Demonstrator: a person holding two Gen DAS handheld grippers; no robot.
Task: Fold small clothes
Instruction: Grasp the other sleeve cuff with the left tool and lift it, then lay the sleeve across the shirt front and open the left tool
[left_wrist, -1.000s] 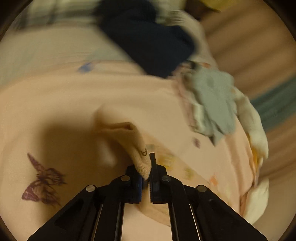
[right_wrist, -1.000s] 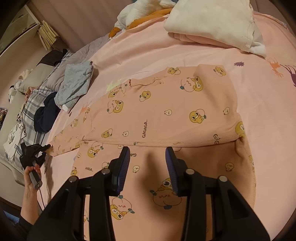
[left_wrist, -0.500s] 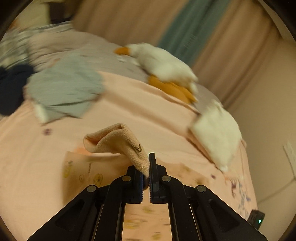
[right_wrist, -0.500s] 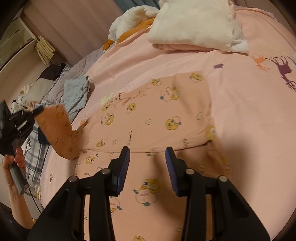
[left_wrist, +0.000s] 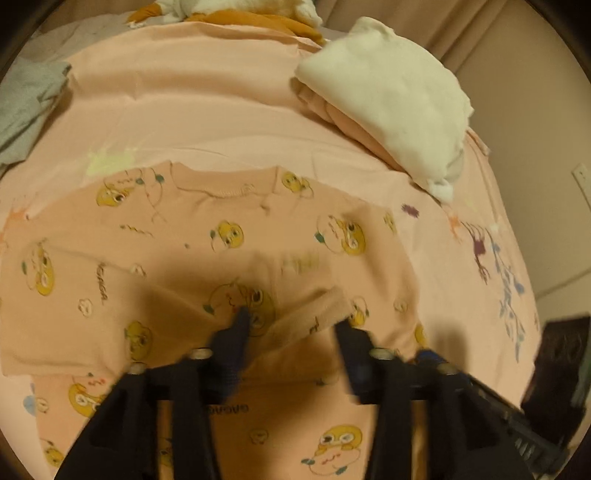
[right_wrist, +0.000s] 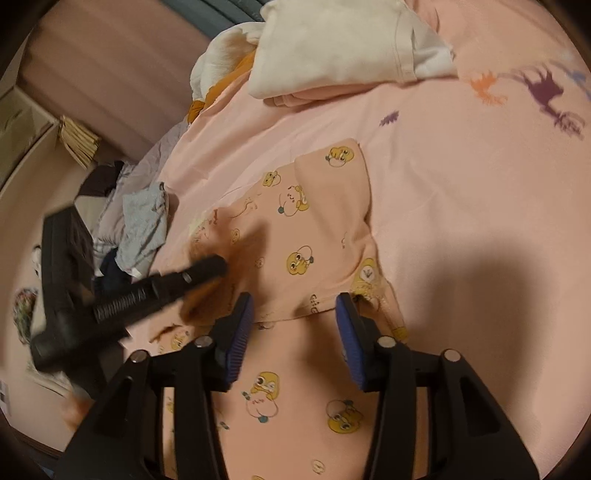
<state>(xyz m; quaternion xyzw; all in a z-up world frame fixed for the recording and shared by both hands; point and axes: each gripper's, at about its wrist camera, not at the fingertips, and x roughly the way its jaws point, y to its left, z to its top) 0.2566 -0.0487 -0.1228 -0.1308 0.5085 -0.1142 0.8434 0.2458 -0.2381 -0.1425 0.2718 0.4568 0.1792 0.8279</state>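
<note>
Item 1, pink printed shirt (left_wrist: 221, 236): lies spread on the pink bedsheet (left_wrist: 207, 110), neckline toward 12 o'clock in the left wrist view. Yellow cartoon faces cover it. A ribbed sleeve cuff (left_wrist: 317, 314) is folded in over the body of the shirt and lies between the 2 fingers of the left gripper (left_wrist: 291, 332), touching neither finger that can be made out; this part is motion-blurred.

Item 2, left gripper: fingers spread wide apart, released, nothing between them gripped. In the right wrist view it enters from 9 o'clock (right_wrist: 207, 269), over the shirt's left half, blurred.

Item 3, right gripper (right_wrist: 295, 317): blue-padded fingers parted, empty, hovering above the shirt's folded lower edge, its shadow falling on the sheet toward 3 o'clock.

Item 4, folded white garment (left_wrist: 399, 99): at 1 o'clock in the left wrist view, stacked on a folded pink piece, well apart from the shirt.

Item 5, grey garment (right_wrist: 144, 225): crumpled at 9 o'clock in the right wrist view, beside the shirt's far edge, with a dark blue garment (right_wrist: 110, 266) just under it.

Item 6, white and orange plush toy (right_wrist: 221, 62): at 11 o'clock, at the sheet's edge.
</note>
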